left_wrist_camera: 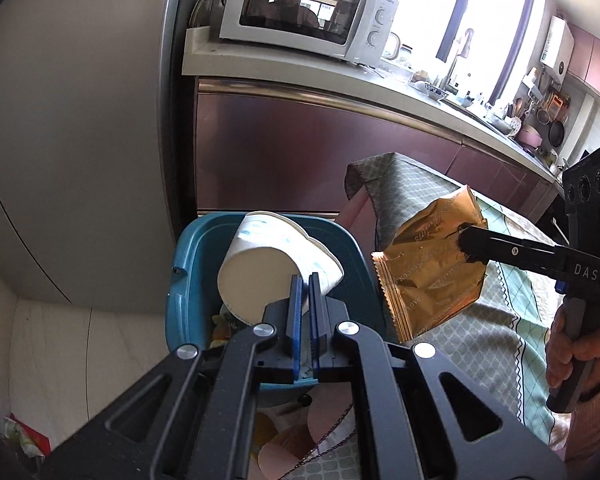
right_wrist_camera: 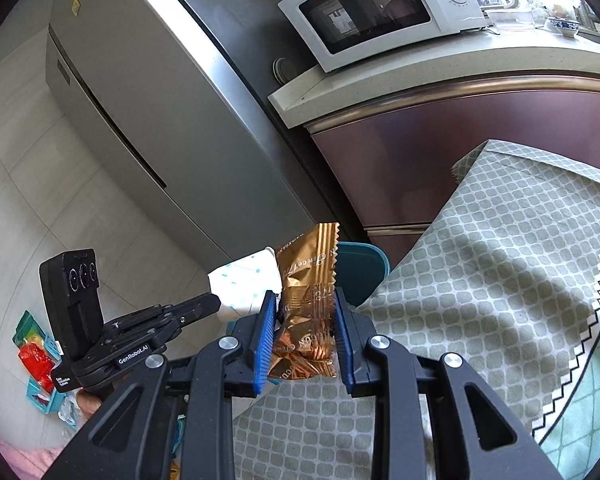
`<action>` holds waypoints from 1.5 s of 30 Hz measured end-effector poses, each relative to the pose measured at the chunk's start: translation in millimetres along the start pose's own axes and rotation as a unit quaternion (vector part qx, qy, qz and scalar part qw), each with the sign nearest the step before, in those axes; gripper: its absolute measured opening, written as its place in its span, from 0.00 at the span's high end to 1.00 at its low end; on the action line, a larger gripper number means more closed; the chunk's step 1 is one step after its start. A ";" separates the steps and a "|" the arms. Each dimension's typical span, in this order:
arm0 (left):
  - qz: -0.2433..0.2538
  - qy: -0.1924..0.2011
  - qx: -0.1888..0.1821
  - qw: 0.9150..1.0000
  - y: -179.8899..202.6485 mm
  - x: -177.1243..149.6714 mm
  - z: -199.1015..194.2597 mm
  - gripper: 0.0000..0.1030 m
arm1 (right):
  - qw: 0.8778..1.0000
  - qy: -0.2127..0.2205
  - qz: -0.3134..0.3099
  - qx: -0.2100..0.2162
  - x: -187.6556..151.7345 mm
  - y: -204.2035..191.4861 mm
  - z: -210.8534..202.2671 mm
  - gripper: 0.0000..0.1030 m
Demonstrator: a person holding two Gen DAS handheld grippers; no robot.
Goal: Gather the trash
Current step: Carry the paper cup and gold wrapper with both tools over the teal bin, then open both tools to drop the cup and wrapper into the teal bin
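With the left claw [left_wrist_camera: 306,280] pinching a paper cup [left_wrist_camera: 276,260] above the teal bin [left_wrist_camera: 188,280], the right claw [right_wrist_camera: 302,300] grips a gold wrapper [right_wrist_camera: 306,292] beside it, so releasing both looks next.

1. The snack wrapper [left_wrist_camera: 428,276] is shiny gold-brown with pale lettering.
2. The paper cup [left_wrist_camera: 276,256] is white with light blue dots.
3. The trash bin [left_wrist_camera: 188,264] is teal.
4. The tablecloth [right_wrist_camera: 480,264] is grey-green with a white lattice and a black zigzag border.
5. The gripper pads [right_wrist_camera: 262,344] are blue.
6. The microwave [left_wrist_camera: 300,12] is white.
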State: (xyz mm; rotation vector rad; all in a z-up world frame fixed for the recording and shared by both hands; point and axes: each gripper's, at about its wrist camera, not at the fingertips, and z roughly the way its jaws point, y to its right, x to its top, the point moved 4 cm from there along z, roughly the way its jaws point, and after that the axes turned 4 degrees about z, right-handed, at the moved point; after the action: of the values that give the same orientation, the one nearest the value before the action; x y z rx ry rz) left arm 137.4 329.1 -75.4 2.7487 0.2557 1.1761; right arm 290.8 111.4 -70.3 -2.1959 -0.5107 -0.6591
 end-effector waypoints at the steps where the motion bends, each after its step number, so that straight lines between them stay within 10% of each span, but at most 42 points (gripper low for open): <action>1: -0.001 -0.003 0.000 1.000 -1.0 -1.2 1.9 0.96 | 1.000 -0.003 0.000 -0.002 1.1 -0.2 3.4 0.75; 31: 0.003 -0.086 0.035 0.996 -6.0 -37.5 88.0 0.96 | 0.996 -0.040 0.038 -0.065 21.9 6.0 102.1 0.73; 45: -0.011 -0.094 0.032 0.995 -4.0 -34.0 111.9 0.83 | 0.996 -0.046 0.031 -0.075 22.9 2.2 109.3 0.56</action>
State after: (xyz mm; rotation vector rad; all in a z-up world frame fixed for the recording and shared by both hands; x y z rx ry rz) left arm 195.1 318.9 -176.7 2.8799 0.3042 0.9095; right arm 341.9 197.6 -119.8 -2.3819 -0.4495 -0.5824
